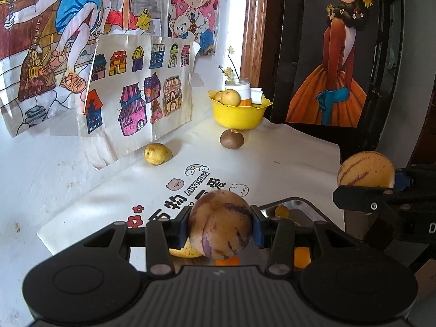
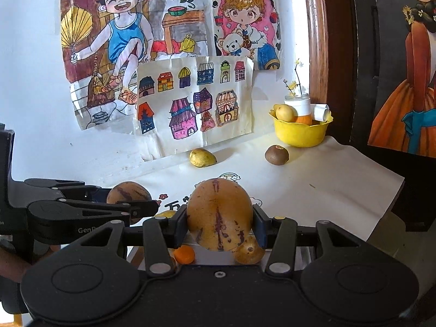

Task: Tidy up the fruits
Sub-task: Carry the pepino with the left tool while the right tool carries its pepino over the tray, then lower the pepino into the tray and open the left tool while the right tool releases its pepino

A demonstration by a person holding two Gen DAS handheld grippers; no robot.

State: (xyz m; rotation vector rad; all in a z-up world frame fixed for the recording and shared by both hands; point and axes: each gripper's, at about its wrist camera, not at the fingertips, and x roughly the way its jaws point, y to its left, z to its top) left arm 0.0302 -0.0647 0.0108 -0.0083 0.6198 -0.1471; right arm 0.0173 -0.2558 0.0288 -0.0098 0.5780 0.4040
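Observation:
My left gripper (image 1: 220, 229) is shut on a round yellow melon with purple stripes (image 1: 220, 227), held above the near part of the table. My right gripper (image 2: 220, 224) is shut on a second striped yellow melon (image 2: 219, 215), beside the left one; it shows in the left wrist view (image 1: 366, 169) at the right. The left gripper's melon shows in the right wrist view (image 2: 128, 192). A yellow bowl (image 1: 237, 114) at the back holds a yellow fruit (image 1: 231, 97). A yellow fruit (image 1: 157, 153) and a brown fruit (image 1: 231, 139) lie on the white cloth (image 1: 286, 158).
Under the grippers lies a shiny tray (image 1: 288, 207) with small orange (image 2: 184, 254) and yellow fruits (image 2: 249, 250). A white jar with a flower sprig (image 1: 241, 87) stands behind the bowl. Drawings (image 1: 136, 87) hang on the wall behind. A dark painted panel (image 1: 327, 54) stands at the right.

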